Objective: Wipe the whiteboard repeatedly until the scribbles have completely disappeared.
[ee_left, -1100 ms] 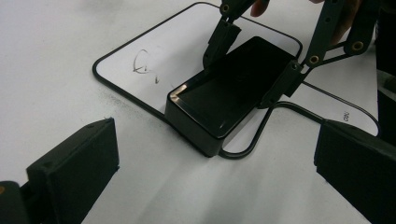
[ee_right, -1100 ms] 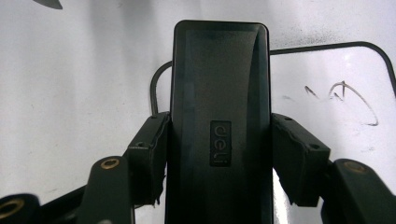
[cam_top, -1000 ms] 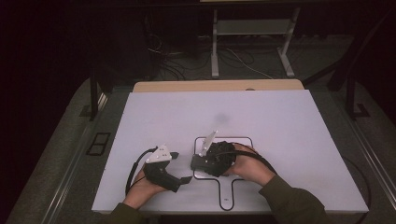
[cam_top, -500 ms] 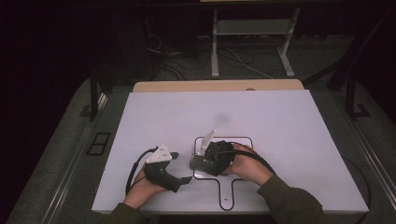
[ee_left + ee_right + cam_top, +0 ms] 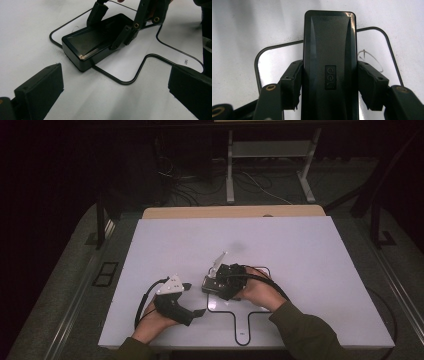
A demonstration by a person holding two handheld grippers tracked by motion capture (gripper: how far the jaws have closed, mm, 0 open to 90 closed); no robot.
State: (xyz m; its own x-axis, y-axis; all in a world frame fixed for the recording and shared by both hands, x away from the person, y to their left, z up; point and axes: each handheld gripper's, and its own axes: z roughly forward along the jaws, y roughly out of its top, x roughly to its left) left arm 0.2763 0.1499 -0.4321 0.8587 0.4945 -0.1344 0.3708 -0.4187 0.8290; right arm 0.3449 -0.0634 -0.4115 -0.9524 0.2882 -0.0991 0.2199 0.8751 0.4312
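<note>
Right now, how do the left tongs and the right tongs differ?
The left tongs stand open and empty; the right tongs are shut on the black box. The left tongs sit off the black outline, the right tongs over it. Both are black and hand-held.

Left gripper (image 5: 199,312) low near the table's front edge, held in the left hand (image 5: 150,325), jaws spread wide apart with nothing between them, pointing across toward the right gripper. Right gripper (image 5: 209,285) gripped by the right hand (image 5: 257,292), forearm in a dark green sleeve (image 5: 305,335) coming up from the bottom right, tilted down toward the table. Jaws closed from both sides on the black case (image 5: 329,60), pads (image 5: 291,82) pressed flat against its long sides.
</note>
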